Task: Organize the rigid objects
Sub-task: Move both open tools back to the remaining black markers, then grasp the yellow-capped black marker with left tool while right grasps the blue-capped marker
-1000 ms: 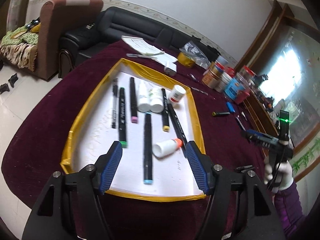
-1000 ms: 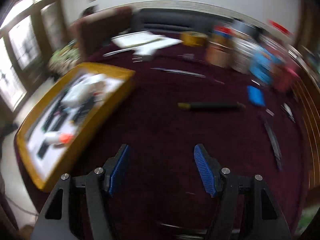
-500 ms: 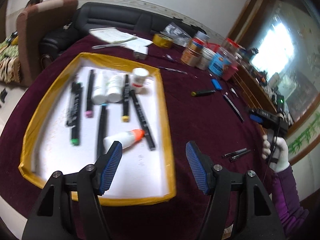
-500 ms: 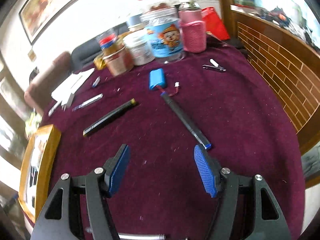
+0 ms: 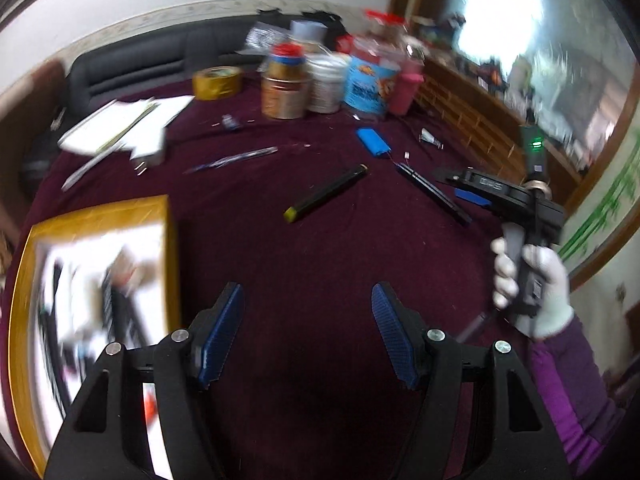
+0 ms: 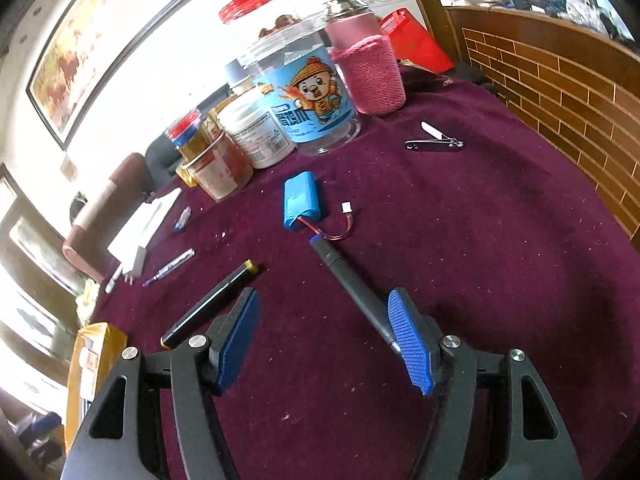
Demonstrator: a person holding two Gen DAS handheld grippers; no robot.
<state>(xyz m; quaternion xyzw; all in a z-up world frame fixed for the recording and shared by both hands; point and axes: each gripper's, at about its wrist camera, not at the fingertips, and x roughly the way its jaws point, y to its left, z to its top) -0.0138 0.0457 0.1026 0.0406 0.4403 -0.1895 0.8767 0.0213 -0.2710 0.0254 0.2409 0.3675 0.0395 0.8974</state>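
Note:
A black marker with yellow ends (image 5: 326, 192) (image 6: 210, 304) and a black marker with blue ends (image 5: 434, 194) (image 6: 352, 288) lie on the maroon cloth. The blue-ended one runs under my right gripper's right finger. My right gripper (image 6: 324, 332) is open and empty, low over the cloth between the two markers; it also shows in the left wrist view (image 5: 476, 188). My left gripper (image 5: 306, 320) is open and empty above bare cloth, right of the yellow-rimmed tray (image 5: 168, 240), which holds blurred markers and bottles.
A blue battery pack (image 6: 300, 200) with red wire, nail clippers (image 6: 434, 144) and a pen (image 6: 170, 268) lie on the cloth. Jars (image 6: 304, 96) and a pink-sleeved bottle (image 6: 370, 68) stand at the back. Papers (image 5: 120, 124) and a tape roll (image 5: 218, 82) sit far left.
My left gripper swung right, off the tray and over the open cloth. My right gripper moved forward and lower, so the blue-ended marker now reaches its right finger.

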